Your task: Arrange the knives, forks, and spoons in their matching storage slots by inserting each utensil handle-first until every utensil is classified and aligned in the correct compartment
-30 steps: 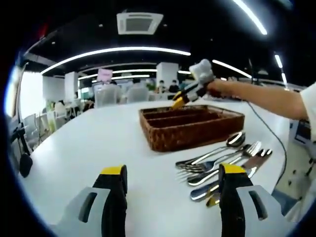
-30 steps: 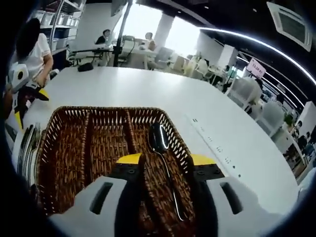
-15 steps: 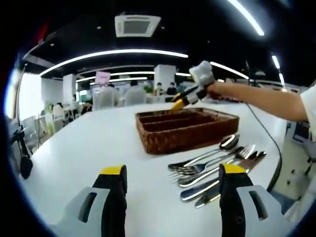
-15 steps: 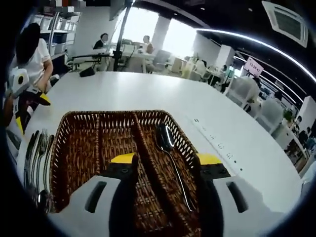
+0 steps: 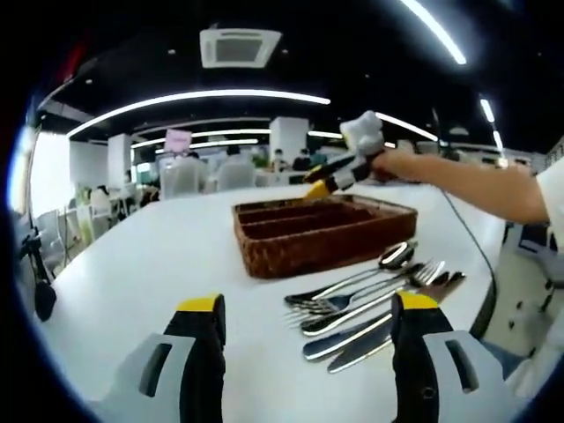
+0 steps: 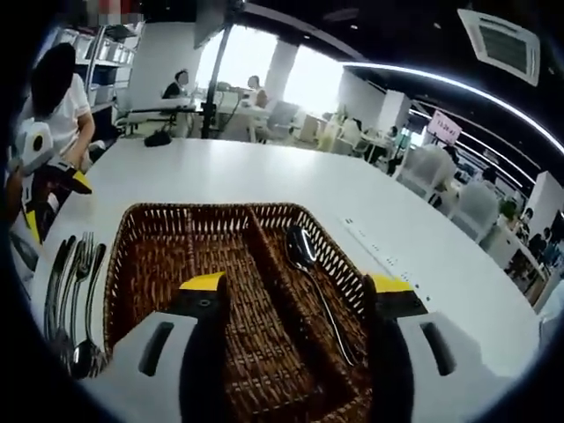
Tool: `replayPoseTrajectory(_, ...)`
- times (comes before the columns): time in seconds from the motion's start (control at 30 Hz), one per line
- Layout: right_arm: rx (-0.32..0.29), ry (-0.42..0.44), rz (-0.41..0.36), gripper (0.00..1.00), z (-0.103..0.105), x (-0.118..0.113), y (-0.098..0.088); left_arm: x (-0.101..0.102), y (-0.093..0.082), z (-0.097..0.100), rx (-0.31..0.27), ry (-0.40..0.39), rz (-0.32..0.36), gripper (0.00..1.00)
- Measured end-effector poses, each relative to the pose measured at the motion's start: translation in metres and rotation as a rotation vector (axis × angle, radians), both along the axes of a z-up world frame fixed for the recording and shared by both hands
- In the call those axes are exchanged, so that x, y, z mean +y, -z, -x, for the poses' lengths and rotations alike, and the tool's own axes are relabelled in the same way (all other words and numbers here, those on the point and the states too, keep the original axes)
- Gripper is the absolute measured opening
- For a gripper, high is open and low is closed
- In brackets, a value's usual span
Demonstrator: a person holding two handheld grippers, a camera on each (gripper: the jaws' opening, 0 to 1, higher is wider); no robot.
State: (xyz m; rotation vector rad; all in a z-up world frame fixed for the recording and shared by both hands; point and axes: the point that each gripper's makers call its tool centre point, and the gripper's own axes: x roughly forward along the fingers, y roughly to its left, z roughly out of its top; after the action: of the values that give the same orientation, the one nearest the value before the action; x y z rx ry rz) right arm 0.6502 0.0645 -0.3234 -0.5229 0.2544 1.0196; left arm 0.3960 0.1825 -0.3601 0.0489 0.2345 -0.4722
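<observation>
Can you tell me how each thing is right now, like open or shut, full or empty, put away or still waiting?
Left gripper: open, holding nothing.
Right gripper: open, holding nothing, above the basket.
Wicker basket: three slots, just one has something in it.
Spoon: lying in the basket's right slot as the right gripper view shows it.
Loose cutlery: lying in a pile on the table beside the basket, not sorted yet.

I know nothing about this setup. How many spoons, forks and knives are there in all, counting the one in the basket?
Spoons: 2, one in the basket and one in the pile on the table
Forks: 2
Knives: 2
Total: 6, though the pile overlaps, so the fork and knife counts are my best reading.
</observation>
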Motion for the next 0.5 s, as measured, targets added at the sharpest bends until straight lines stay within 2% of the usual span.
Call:
replayPoseTrajectory(0.27, -0.007, 0.016, -0.022, 0.74, 0.007, -0.007, 0.001, -0.008, -0.002, 0.005, -0.002, 0.013, 0.006, 0.77)
replayPoseTrajectory(0.5, -0.009, 0.018, -0.033, 0.77, 0.015, -0.008, 0.002, -0.008, -0.003, 0.007, -0.003, 0.018, 0.002, 0.77)
